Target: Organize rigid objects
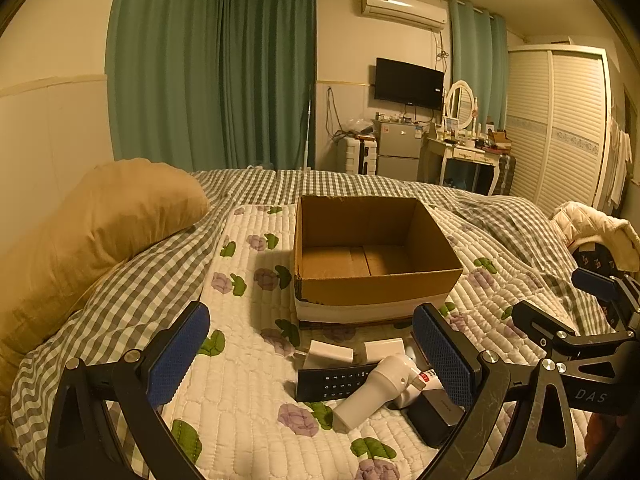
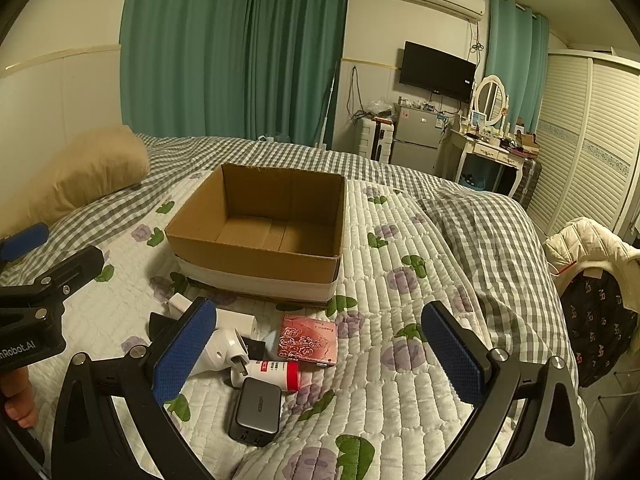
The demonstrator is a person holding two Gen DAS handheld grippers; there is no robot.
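A wide bed point(image 2: 472, 232) with a grey checked cover fills most of the room, and over its middle lies a white quilt point(image 2: 400, 292) printed with purple roses and green leaves. A tan pillow point(image 1: 100, 236) rests at the left side of the bed.

On the quilt stands an open cardboard box point(image 2: 260, 264), brown, with a white band around its base. Nothing is inside it.

Just in front of the box lies a small group of rigid objects, close together and partly touching. The white handheld device point(image 1: 376, 390) with a round head lies across a black remote control point(image 1: 332, 382). Two white charger plugs point(image 1: 330, 354) lie between the remote and the box. Beside the white device there is a white tube with a red band point(image 2: 280, 372), a grey UGREEN charger point(image 2: 256, 410) nearest to the camera, and a pink case with a rose pattern point(image 2: 308, 342) to the right.

The left gripper point(image 1: 312, 364) hangs low above the remote and the plugs, its blue pads point(image 1: 176, 356) spread wide and holding nothing. The right gripper point(image 2: 316, 360) hangs above the pink case and the tube, its jaws also wide apart and empty. At the left edge of the right view, fingers of a hand point(image 2: 18, 400) hold the left tool.
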